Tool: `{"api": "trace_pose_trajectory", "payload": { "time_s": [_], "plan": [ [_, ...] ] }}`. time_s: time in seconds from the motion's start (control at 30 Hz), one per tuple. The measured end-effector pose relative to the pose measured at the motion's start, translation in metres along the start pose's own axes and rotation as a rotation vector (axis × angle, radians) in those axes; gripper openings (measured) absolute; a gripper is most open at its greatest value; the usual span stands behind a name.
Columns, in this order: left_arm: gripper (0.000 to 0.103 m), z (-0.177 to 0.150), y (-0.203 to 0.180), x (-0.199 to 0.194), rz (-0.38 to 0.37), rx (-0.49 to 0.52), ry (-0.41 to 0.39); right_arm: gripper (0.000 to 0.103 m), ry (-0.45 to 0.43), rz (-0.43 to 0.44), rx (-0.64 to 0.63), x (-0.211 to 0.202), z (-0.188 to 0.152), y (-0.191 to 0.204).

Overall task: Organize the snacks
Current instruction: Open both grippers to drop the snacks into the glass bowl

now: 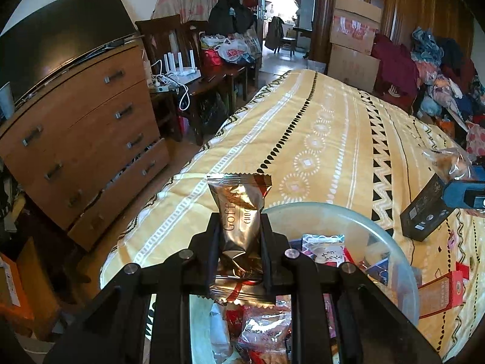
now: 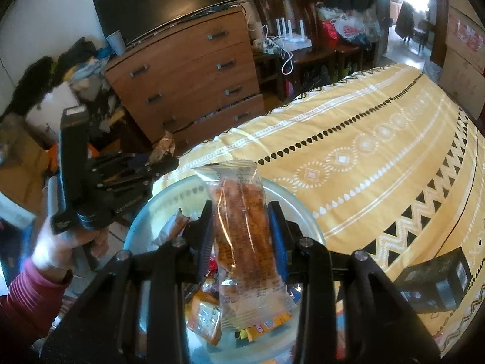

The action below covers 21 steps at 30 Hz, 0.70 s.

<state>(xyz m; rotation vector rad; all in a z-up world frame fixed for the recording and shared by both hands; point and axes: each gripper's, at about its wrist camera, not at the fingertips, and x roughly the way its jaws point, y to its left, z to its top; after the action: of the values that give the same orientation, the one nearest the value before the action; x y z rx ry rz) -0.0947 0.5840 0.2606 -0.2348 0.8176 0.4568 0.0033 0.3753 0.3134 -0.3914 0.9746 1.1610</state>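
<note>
My left gripper point(image 1: 239, 221) is shut on a gold foil snack packet point(image 1: 241, 212), held upright over the near rim of a clear glass bowl point(image 1: 391, 248) full of several wrapped snacks. My right gripper point(image 2: 241, 215) is shut on a clear packet of orange-brown snack point(image 2: 242, 236), also held above the glass bowl point(image 2: 142, 212). In the right wrist view the left gripper point(image 2: 163, 163) shows at the left, held by a hand in a pink sleeve. In the left wrist view the right gripper's blue body with its clear packet point(image 1: 448, 163) shows at the far right.
The bowl rests on a bed with a yellow patterned cover point(image 1: 318, 139). A black box point(image 1: 424, 209) and red packets point(image 1: 445, 291) lie on the cover right of the bowl. A wooden chest of drawers point(image 1: 81, 139) stands left of the bed, with chairs and clutter behind.
</note>
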Motion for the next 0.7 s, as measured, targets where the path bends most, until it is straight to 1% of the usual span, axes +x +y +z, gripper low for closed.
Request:
{"api": "trace_pose_trajectory", "payload": {
  "time_s": [0.43, 0.5, 0.53, 0.57, 0.6, 0.63, 0.67, 0.7],
  "plan": [
    [0.026, -0.0016, -0.0034, 0.0073, 0.020, 0.010, 0.016, 0.035, 0.015, 0.004, 0.007, 0.0088, 0.0020, 0.0018],
    [0.033, -0.0027, -0.0045, 0.0089, 0.018, 0.014, 0.026, 0.036, 0.012, 0.004, 0.007, 0.0088, 0.0023, 0.0027],
    [0.044, -0.0025, -0.0049, 0.0090, 0.021, 0.018, 0.028, 0.038, 0.014, 0.008, 0.009, 0.0093, 0.0024, 0.0033],
    [0.049, -0.0032, -0.0061, 0.0087, 0.030, 0.025, 0.024, 0.038, 0.014, 0.008, 0.010, 0.0094, 0.0023, 0.0034],
    [0.053, -0.0039, -0.0073, 0.0086, 0.036, 0.030, 0.023, 0.042, 0.010, 0.009, 0.009, 0.0097, 0.0021, 0.0044],
    [0.055, -0.0042, -0.0078, 0.0088, 0.038, 0.032, 0.025, 0.047, 0.007, 0.014, 0.010, 0.0099, 0.0015, 0.0052],
    [0.062, -0.0044, -0.0083, 0.0090, 0.044, 0.033, 0.024, 0.051, 0.006, 0.018, 0.011, 0.0106, 0.0009, 0.0052],
    [0.069, -0.0047, -0.0086, 0.0087, 0.053, 0.032, 0.021, 0.057, 0.007, 0.020, 0.012, 0.0113, 0.0002, 0.0055]
  ]
}}
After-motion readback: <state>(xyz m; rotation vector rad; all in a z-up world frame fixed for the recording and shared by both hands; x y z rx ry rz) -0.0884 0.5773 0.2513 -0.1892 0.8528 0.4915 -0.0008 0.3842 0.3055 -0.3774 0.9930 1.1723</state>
